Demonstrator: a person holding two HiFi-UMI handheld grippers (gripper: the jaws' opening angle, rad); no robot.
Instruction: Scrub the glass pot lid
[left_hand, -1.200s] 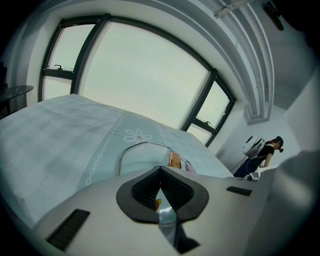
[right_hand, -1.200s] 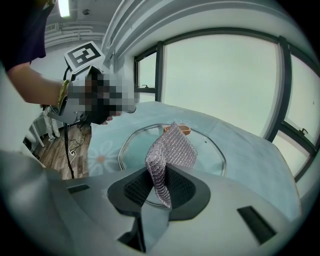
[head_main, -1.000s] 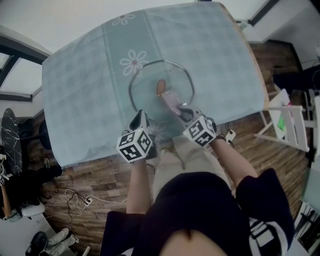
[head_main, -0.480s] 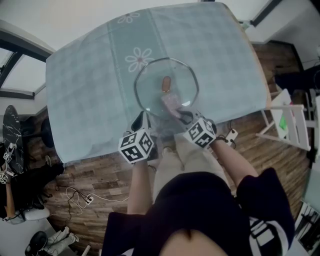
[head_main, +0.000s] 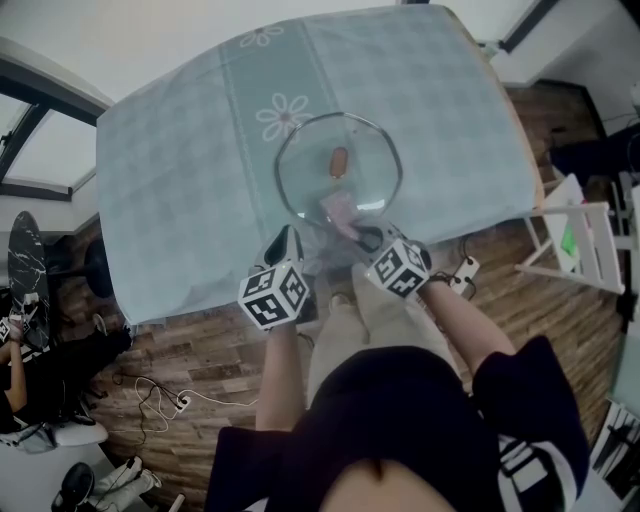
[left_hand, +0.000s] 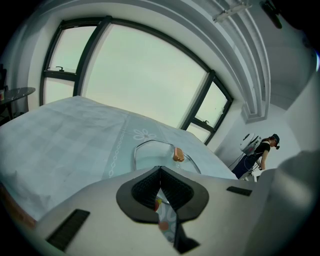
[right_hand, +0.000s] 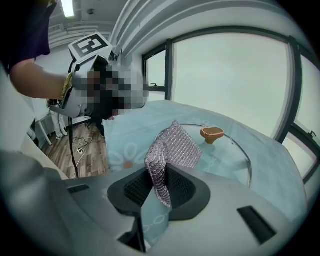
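The left gripper (left_hand: 160, 169) has its ribbed black pads pressed together, and they meet in one thin line at the tips. Nothing shows between them except a slit of patterned cloth lower down. The tips sit right at the near rim of the glass pot lid (left_hand: 150, 152), and I cannot tell whether they nip that rim. Just ahead of this gripper and a little to its right stands the lid's knob (left_hand: 178, 155), a small rounded orange-brown piece.

The right gripper (right_hand: 159, 170) is clamped on a scrub cloth (right_hand: 175, 145). This is a silvery-mauve knitted mesh with a glittery weave. It is pinched in a fold between the pads and fans out forward past the tips onto the lid (right_hand: 230, 155). Beyond the cloth and slightly to the right of this gripper, the knob (right_hand: 212, 133) rises from the clear, gently domed glass, which is edged by a thin metal band.

In the head view, the lid (head_main: 365, 150) lies directly ahead of both grippers. The left gripper (head_main: 287, 238) is at its near-left rim. The right gripper (head_main: 365, 232) is at its near edge, with the cloth (head_main: 338, 208) on the glass. Under everything is a pale blue-green checked tablecloth (head_main: 180, 180) with white daisy prints.
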